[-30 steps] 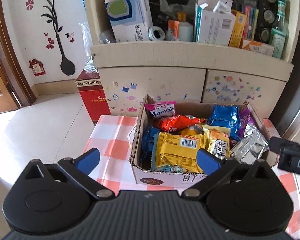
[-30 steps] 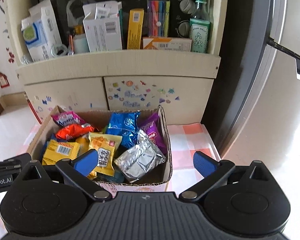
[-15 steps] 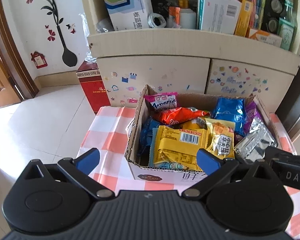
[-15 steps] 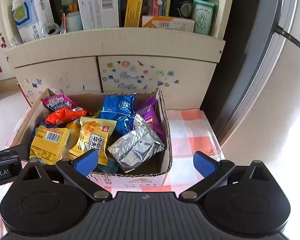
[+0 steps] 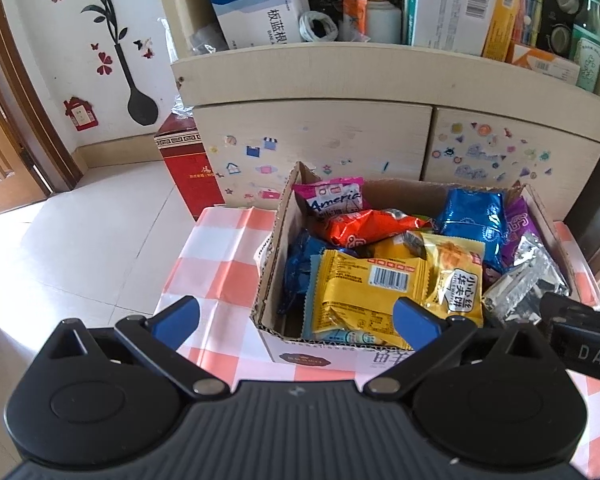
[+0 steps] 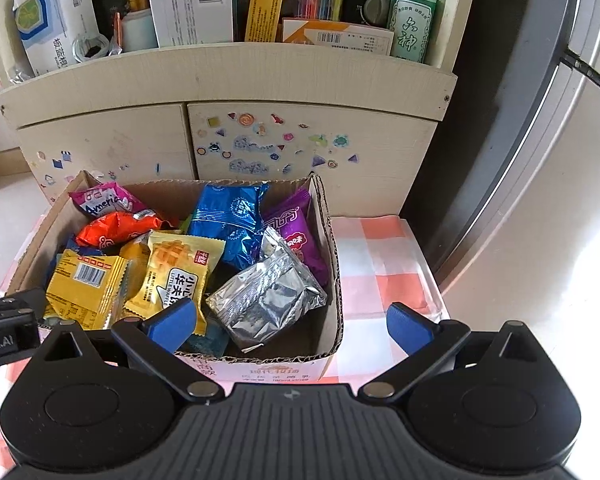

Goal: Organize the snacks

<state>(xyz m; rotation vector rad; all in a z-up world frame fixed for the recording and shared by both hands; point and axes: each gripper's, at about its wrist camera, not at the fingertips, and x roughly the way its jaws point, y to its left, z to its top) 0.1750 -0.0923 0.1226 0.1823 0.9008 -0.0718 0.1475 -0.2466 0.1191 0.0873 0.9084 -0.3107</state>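
Snacks fill an open cardboard box (image 5: 274,248) that sits on a surface covered with an orange-and-white checked cloth (image 5: 216,248). The left tool (image 5: 294,316) hangs just short of the box's near-left corner with its blue fingertips spread wide and nothing between them; its left fingertip is over the cloth, its right one over the box's near edge. Straight ahead of this tool lies a yellow packet with a barcode (image 5: 364,288), and just right of that a yellow waffle packet (image 5: 456,276). Further ahead are an orange packet (image 5: 364,226), a pink packet (image 5: 332,198) standing against the far-left corner, and a blue packet (image 5: 472,216).

The right tool (image 6: 292,322) is also spread wide and empty, hovering at the box's near-right corner, with its left fingertip over the snacks and its right one over the cloth outside the box. Just ahead of it, between the fingertips, lies a crumpled silver packet (image 6: 268,296), with a purple packet (image 6: 296,232) behind it against the right wall. Beyond the box stands a pale cabinet (image 6: 300,136) with stickers on its doors and a cluttered shelf (image 6: 228,68) above.
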